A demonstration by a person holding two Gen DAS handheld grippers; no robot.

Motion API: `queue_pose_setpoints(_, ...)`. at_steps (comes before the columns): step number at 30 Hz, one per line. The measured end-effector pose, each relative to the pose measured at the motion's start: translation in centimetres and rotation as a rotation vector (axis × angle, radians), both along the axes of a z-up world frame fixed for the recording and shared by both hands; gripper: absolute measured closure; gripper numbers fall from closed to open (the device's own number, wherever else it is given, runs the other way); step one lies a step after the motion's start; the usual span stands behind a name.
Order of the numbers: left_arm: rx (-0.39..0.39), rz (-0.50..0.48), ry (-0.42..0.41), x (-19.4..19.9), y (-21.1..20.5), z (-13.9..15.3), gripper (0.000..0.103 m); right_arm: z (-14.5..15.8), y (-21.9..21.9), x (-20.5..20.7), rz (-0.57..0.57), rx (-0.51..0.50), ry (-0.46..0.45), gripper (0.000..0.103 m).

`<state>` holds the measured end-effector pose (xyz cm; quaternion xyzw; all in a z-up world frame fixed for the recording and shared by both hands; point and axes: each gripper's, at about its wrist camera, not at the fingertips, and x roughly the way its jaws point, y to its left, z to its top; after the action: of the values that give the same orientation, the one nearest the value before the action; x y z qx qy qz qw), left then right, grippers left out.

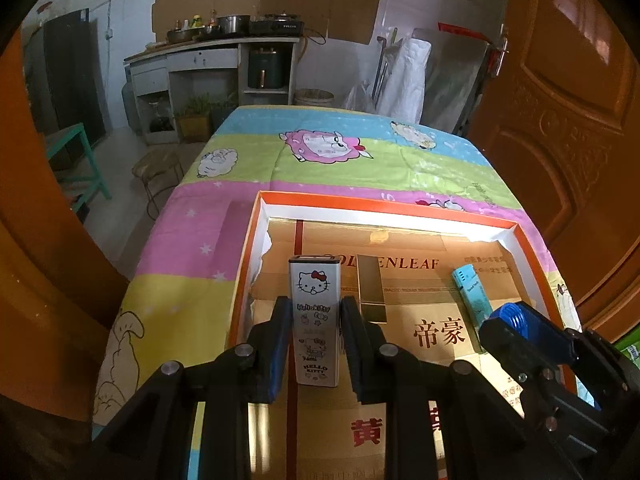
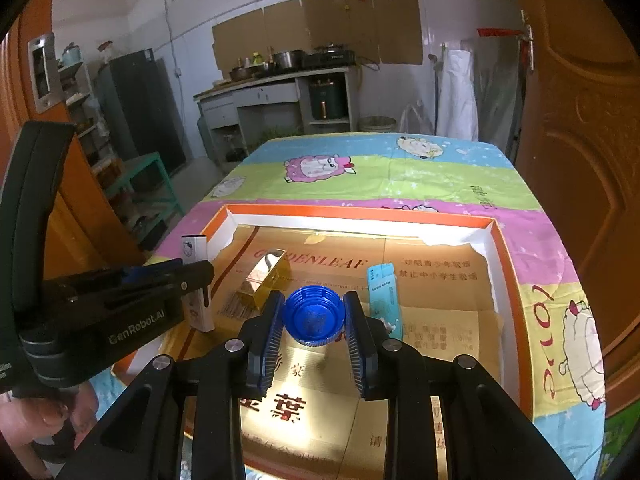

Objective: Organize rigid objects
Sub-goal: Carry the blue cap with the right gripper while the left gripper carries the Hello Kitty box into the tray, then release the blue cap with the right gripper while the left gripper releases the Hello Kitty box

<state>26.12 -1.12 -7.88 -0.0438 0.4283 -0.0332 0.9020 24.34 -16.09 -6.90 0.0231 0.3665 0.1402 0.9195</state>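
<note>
My left gripper [image 1: 315,316] is shut on a white cartoon-cat box [image 1: 315,300], held upright over the left part of the orange-rimmed tray [image 1: 384,210]. That box [image 2: 196,280] and the left gripper [image 2: 198,280] also show at the left of the right wrist view. My right gripper [image 2: 314,316] is shut on a blue bottle cap [image 2: 314,316], its hollow side facing the camera, above the tray's [image 2: 360,214] middle. The cap [image 1: 512,318] shows at the right of the left wrist view. A gold box [image 1: 371,292] [image 2: 266,278] and a light blue lighter [image 1: 472,294] [image 2: 384,294] lie on the tray floor.
The tray sits on a table with a colourful cartoon cloth [image 1: 328,152]. An orange door [image 1: 568,120] stands close on the right. A green stool [image 2: 144,184] and kitchen counter [image 2: 276,84] lie beyond the table's left and far end. A hand [image 2: 60,412] holds the left gripper.
</note>
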Motion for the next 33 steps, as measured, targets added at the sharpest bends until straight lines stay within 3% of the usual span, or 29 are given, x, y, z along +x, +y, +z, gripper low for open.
queue_pose_setpoints(28,-0.026,-0.04,0.071,2.3,0.0,-3.3,0.077,-3.7,1.7,3.4,0.0,-0.056,0.122,0.072)
queue_pose_setpoints(33,0.003,-0.042,0.057,2.3,-0.2,-3.4,0.077,-4.3,1.8,3.7,0.004,-0.063,0.149,0.072)
